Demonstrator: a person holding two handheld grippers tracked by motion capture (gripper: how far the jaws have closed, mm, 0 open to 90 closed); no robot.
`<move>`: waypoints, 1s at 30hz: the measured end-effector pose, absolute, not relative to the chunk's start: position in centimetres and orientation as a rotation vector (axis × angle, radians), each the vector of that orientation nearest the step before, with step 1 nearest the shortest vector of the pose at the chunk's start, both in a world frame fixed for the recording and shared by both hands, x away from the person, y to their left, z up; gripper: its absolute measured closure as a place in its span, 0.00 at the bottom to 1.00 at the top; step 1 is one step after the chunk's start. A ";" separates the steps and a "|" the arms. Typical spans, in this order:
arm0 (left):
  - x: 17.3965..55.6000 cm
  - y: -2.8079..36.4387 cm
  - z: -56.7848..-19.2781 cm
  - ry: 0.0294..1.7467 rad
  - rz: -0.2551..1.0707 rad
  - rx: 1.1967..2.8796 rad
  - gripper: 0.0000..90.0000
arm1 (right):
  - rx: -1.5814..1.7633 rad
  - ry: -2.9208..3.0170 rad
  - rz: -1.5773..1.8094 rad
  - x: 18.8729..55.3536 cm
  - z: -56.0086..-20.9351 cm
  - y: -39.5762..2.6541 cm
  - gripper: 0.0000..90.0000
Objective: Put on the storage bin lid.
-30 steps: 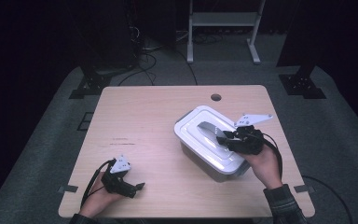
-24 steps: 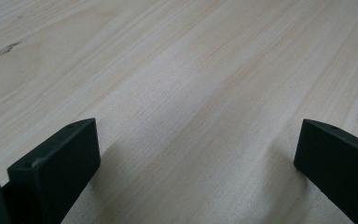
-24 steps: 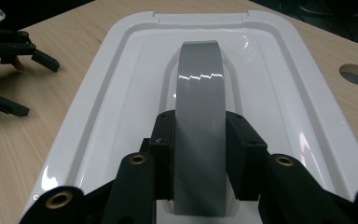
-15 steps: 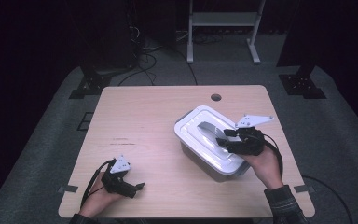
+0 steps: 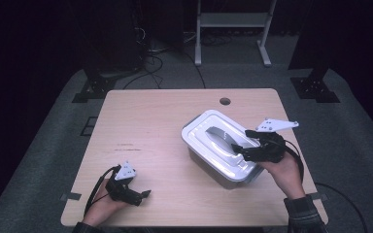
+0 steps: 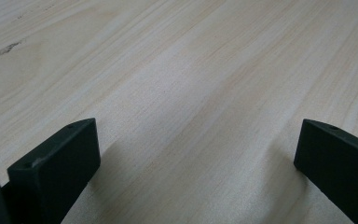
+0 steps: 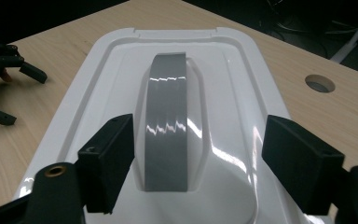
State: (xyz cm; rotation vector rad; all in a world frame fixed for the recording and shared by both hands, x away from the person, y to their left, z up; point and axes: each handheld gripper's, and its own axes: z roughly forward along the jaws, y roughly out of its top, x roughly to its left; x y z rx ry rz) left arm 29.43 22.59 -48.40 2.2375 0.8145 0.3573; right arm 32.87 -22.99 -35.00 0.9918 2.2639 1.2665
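A white lidded plastic box (image 5: 201, 128) stands on the right half of the wooden table (image 5: 150, 121). A grey handle (image 7: 166, 116) runs along a hollow in its lid (image 7: 233, 84). My right gripper (image 7: 198, 154) hangs low over the lid's near end. Its jaws have just been opening and stand on either side of the handle, with neither pad pressing on it. In the high view that right gripper (image 5: 238, 149) reaches in from the box's right. My left gripper (image 5: 143, 196) rests at the table's front left, open, with bare wood between its jaws (image 6: 196, 154).
A round cable hole (image 5: 225, 101) sits near the table's far edge, beyond the box. The right gripper view shows the left gripper (image 7: 16, 95) far off at the left. Dark floor, stand legs and cables surround the table.
The right gripper's jaws have spread apart around the lid's handle. Both hands and the box have stayed about where they were.
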 end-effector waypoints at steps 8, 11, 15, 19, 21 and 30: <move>29.6 22.6 -48.4 0.809 0.355 2.239 0.00 | 1.037 2.207 1.260 32.2 -35.0 -24.3 0.14; 29.6 22.6 -48.4 0.810 0.356 2.237 0.00 | 1.046 2.197 1.254 31.9 -35.2 -24.8 0.10; 29.6 22.6 -48.4 0.810 0.355 2.236 0.00 | 1.040 2.172 1.282 31.3 -35.4 -25.7 0.02; 29.6 22.6 -48.4 0.809 0.356 2.238 0.00 | 1.040 2.159 1.285 30.6 -35.7 -26.8 0.02; 29.6 22.6 -48.4 0.808 0.357 2.238 0.00 | 1.038 2.155 1.289 30.2 -36.0 -27.4 0.02; 29.6 22.6 -48.4 0.809 0.357 2.237 0.00 | 1.055 2.141 1.279 28.1 -37.8 -30.0 0.02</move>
